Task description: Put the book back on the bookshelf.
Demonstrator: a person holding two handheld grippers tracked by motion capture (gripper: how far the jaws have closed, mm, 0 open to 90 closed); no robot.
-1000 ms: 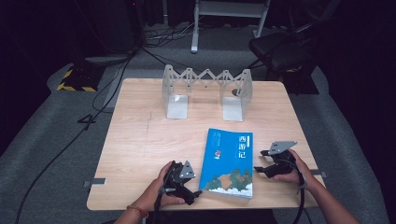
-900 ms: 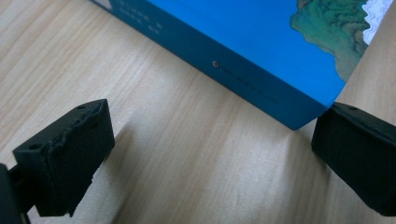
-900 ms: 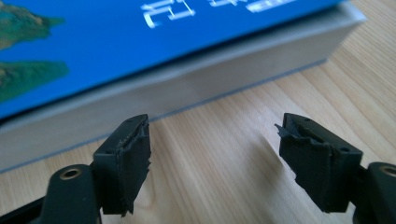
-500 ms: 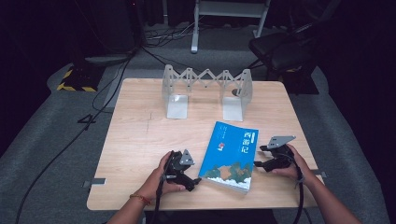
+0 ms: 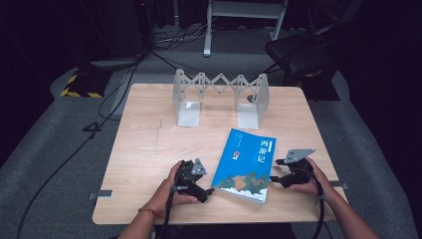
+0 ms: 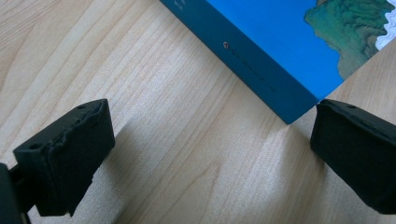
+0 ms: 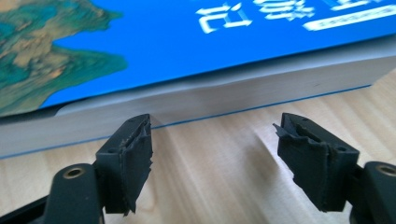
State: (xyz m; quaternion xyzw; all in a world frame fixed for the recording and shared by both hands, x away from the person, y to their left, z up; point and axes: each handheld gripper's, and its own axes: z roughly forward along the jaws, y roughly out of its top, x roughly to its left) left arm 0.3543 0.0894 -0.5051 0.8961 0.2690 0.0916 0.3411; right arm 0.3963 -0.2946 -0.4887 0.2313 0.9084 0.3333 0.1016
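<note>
A thick blue book (image 5: 245, 163) with white characters and a green landscape on its cover lies flat near the table's front edge, turned slightly clockwise. My left gripper (image 5: 206, 191) rests on the table by the book's near left corner, jaws open, the book's dark blue spine (image 6: 252, 70) just ahead between them. My right gripper (image 5: 275, 170) sits at the book's right side, jaws open, facing the white page edge (image 7: 201, 100) closely. Neither holds anything.
A clear folding book stand (image 5: 221, 97) with zigzag links stands upright at the back middle of the wooden table (image 5: 144, 149). A black chair (image 5: 303, 55) and cables lie on the floor beyond. Bare tabletop spreads to the left.
The book has turned clockwise and slid slightly toward the back right. Both grippers have stayed beside it, the left one shifting a little forward at its corner.
</note>
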